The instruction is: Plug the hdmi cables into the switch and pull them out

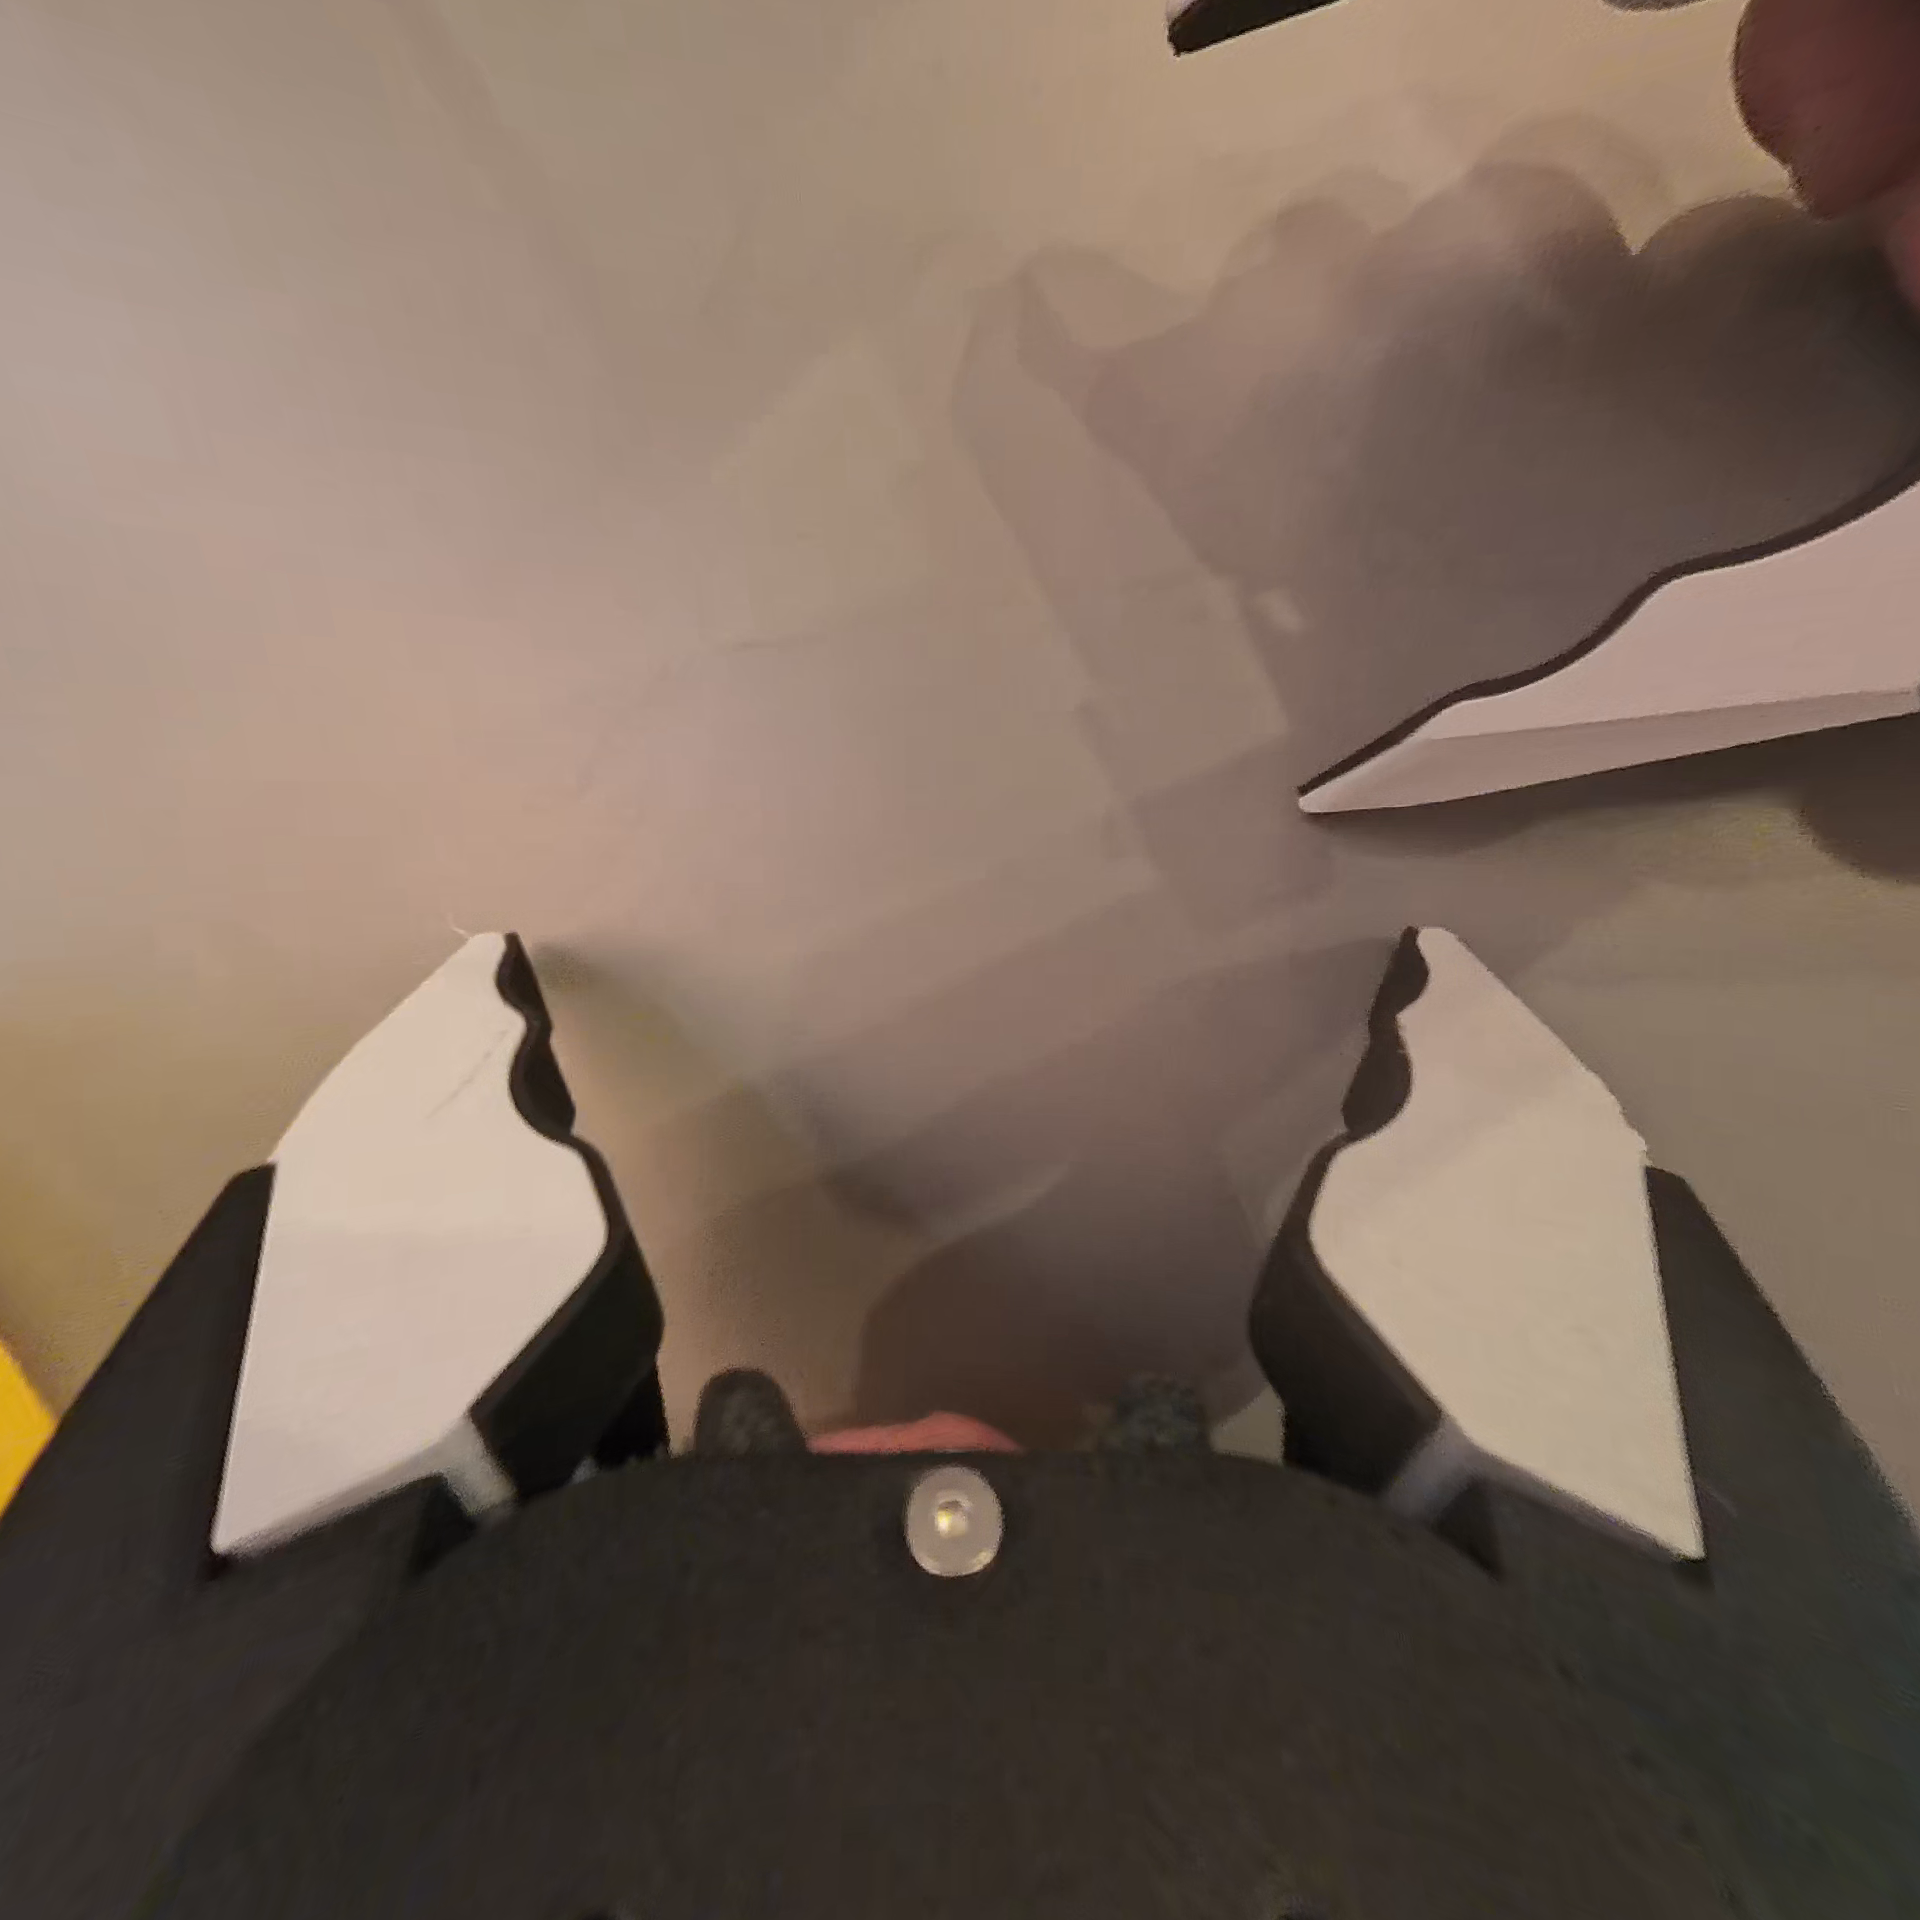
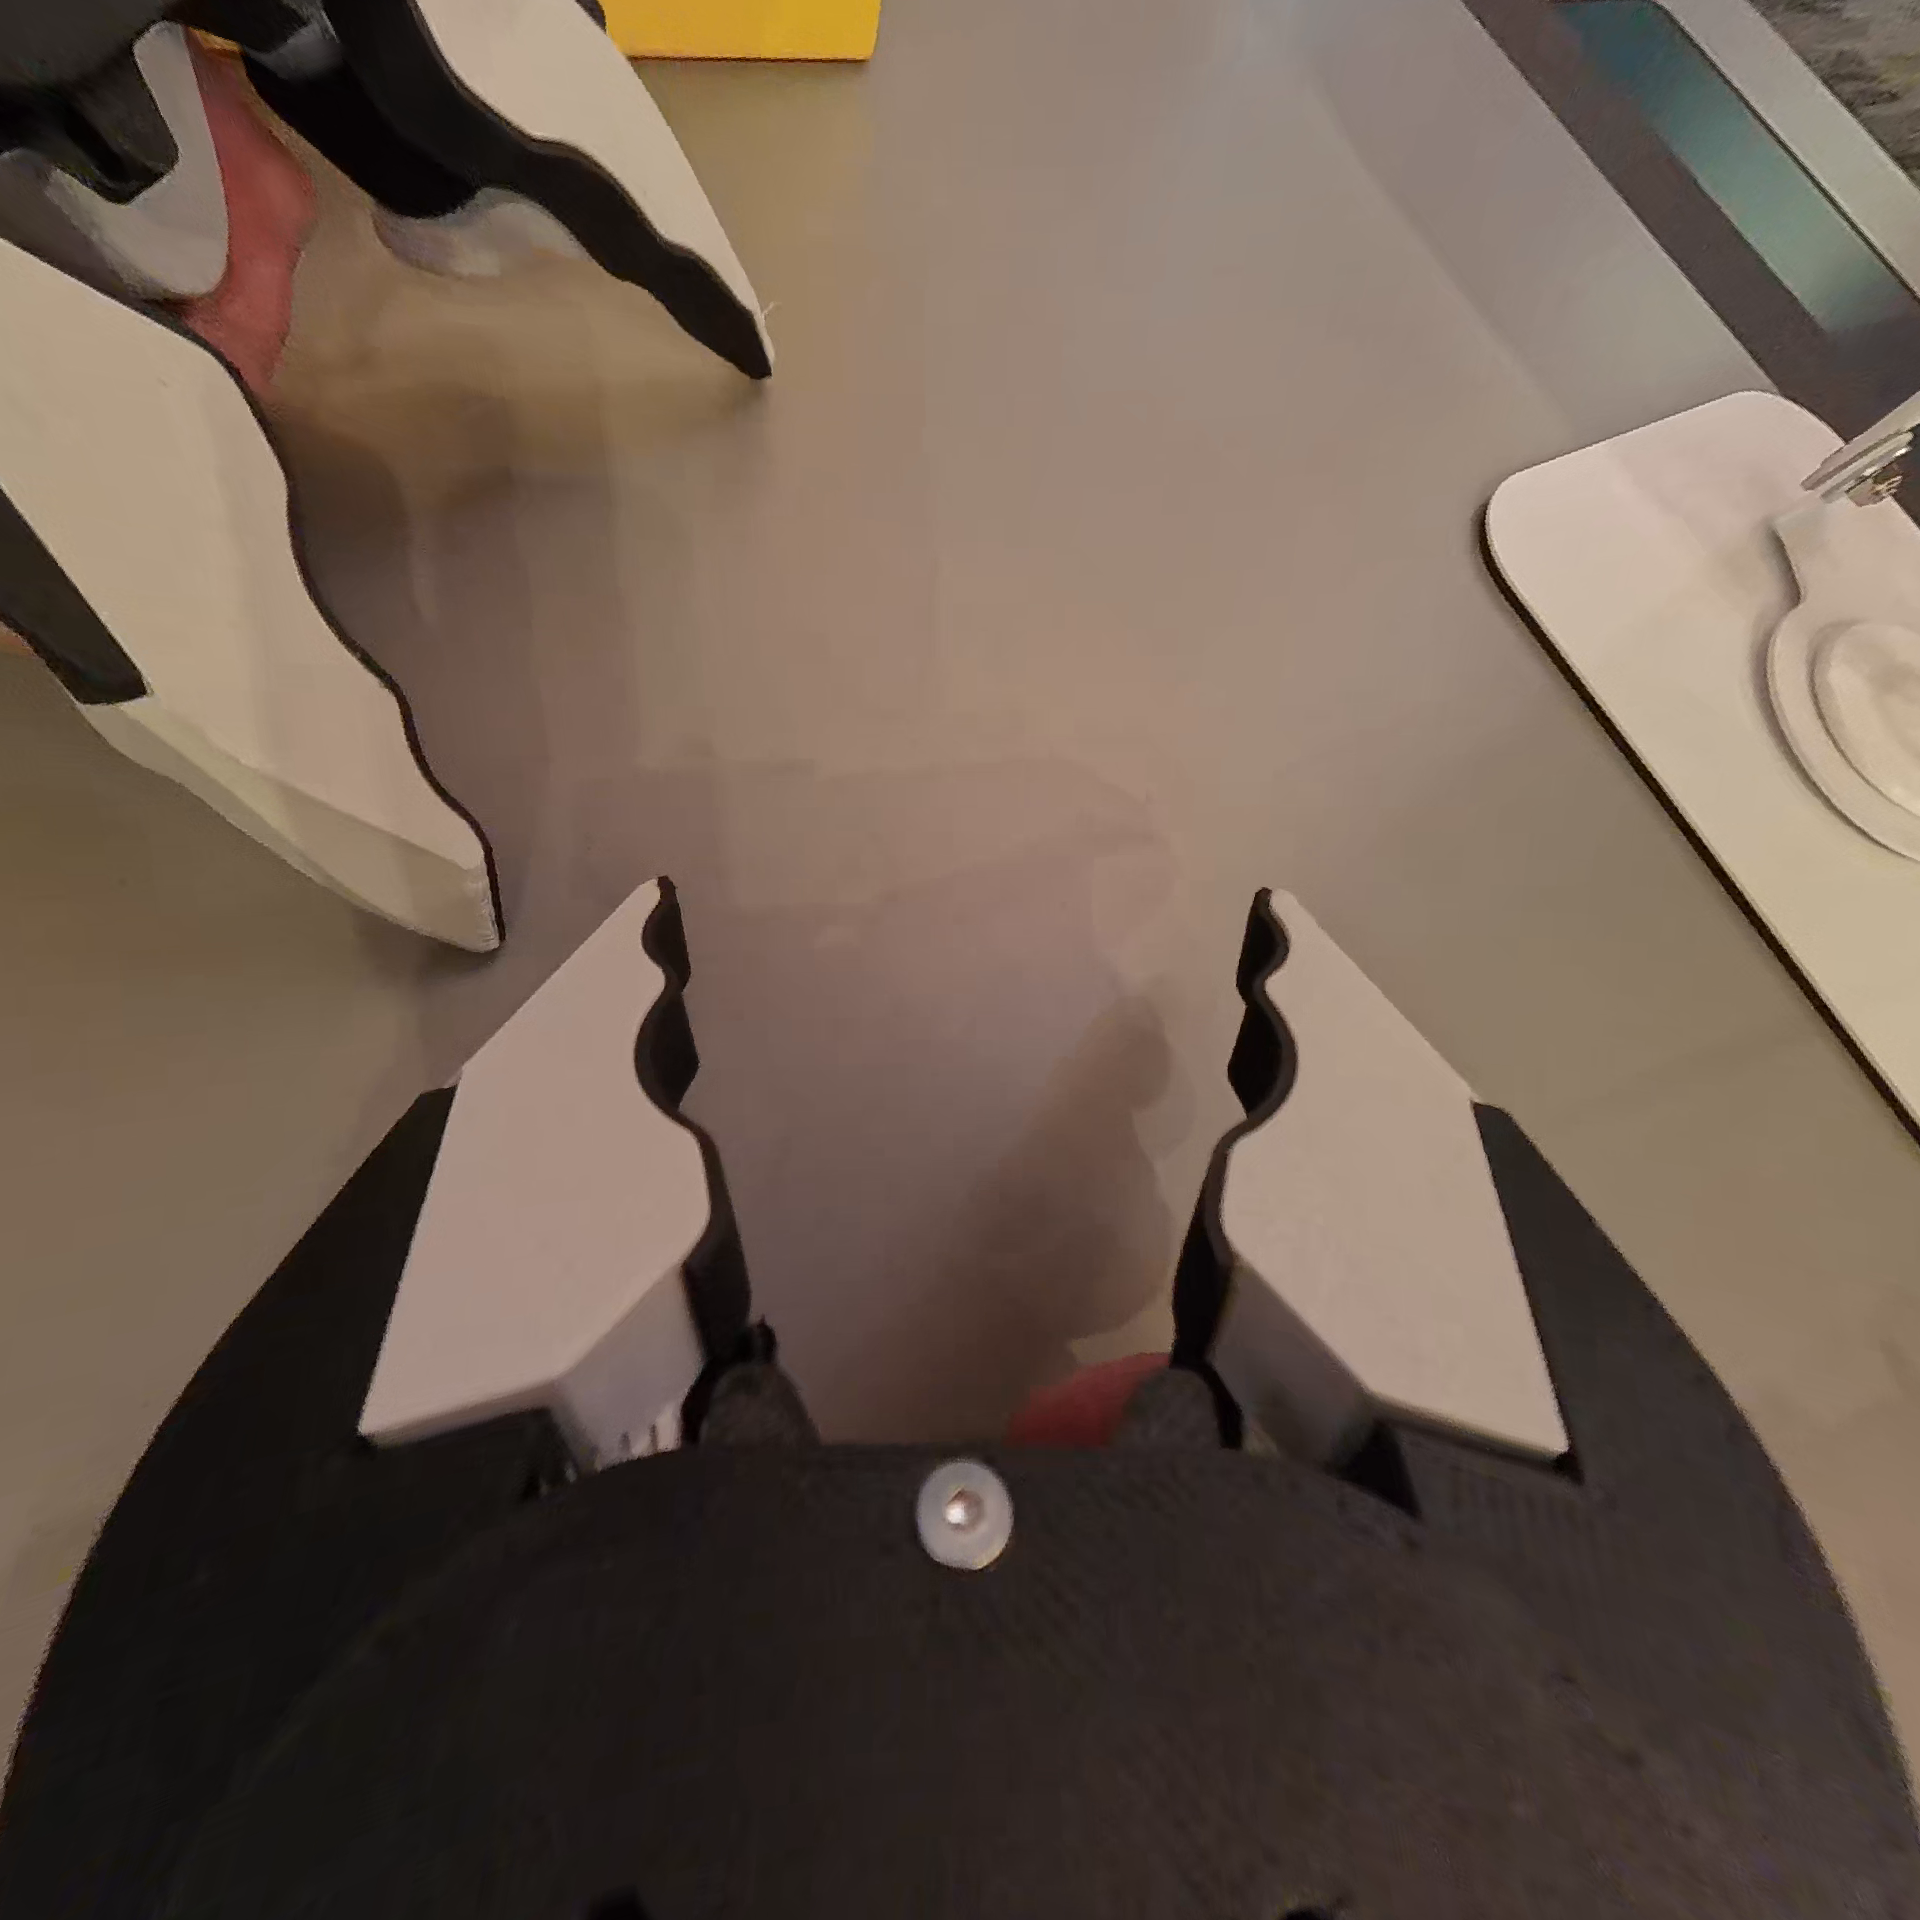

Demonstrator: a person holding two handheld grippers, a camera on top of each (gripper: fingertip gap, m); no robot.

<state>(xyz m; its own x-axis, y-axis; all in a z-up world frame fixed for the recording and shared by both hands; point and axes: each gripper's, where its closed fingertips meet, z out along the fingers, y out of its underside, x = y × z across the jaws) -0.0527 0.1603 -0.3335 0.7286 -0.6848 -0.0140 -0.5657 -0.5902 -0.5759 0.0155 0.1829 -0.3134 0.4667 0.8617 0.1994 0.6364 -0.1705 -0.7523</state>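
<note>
HDMI cables and switch: I cannot find them in either wrist view.
Counter (image 2: 1039, 520): plain grey surface filling both views, crossed by soft shadows of my grippers.
White stand base (image 2: 1662, 644): flat, rounded plate lying on the counter at the right edge of the right wrist view, with a dark screen edge (image 2: 1714, 208) beyond it.
Left gripper (image 1: 956, 940): I hold it low over the bare counter, tips pointing forward and down, jaws spread wide, nothing between them. In the right wrist view it comes in from the upper left (image 2: 623, 644), tilted towards the counter.
Right gripper (image 2: 961, 888): jaws parted, empty, hovering above the counter. One of its fingers (image 1: 1610, 727) reaches in from the right in the left wrist view, just ahead of my left gripper's tips.
Yellow object (image 2: 748, 26): a block at the far edge of the counter.
My hand (image 1: 1829, 104): blurred fingers in the upper right corner of the left wrist view.
</note>
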